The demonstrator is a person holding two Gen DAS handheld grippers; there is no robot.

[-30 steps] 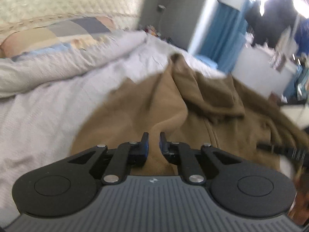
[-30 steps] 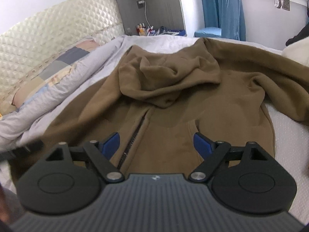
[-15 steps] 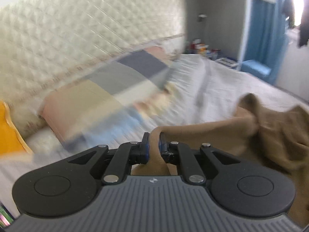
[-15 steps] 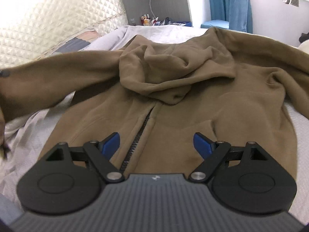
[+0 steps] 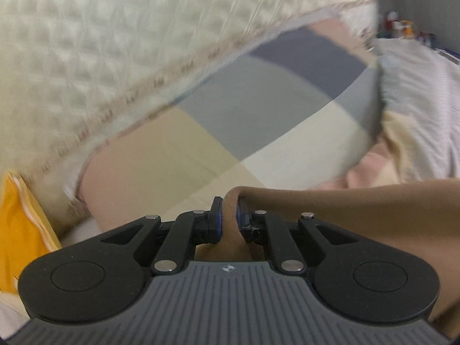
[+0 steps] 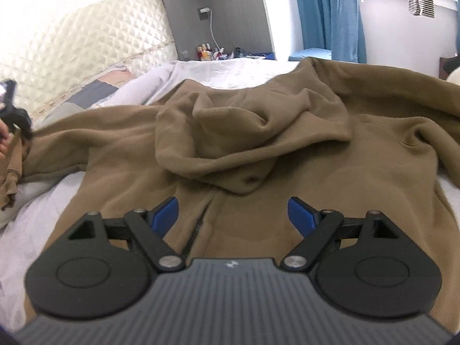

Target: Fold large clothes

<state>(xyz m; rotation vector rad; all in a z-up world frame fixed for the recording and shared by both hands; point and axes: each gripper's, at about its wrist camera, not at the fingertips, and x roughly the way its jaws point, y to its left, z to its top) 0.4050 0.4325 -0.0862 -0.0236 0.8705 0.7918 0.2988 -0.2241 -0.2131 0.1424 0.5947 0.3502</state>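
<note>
Sleeve (image 5: 345,210) newly stretched out over bed (image 6: 235,70), left tool (image 5: 229,215) clamped on it, right tool (image 6: 233,212) agape

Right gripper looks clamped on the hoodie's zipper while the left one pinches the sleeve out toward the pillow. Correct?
Not quite. In the right wrist view the right gripper is open above the brown hoodie, gripping nothing. The rest holds: the left gripper pinches the sleeve, facing the pillow.

Patchwork pillow (image 5: 258,115), quilted headboard (image 6: 86,43), blue curtain (image 6: 330,14)
</note>
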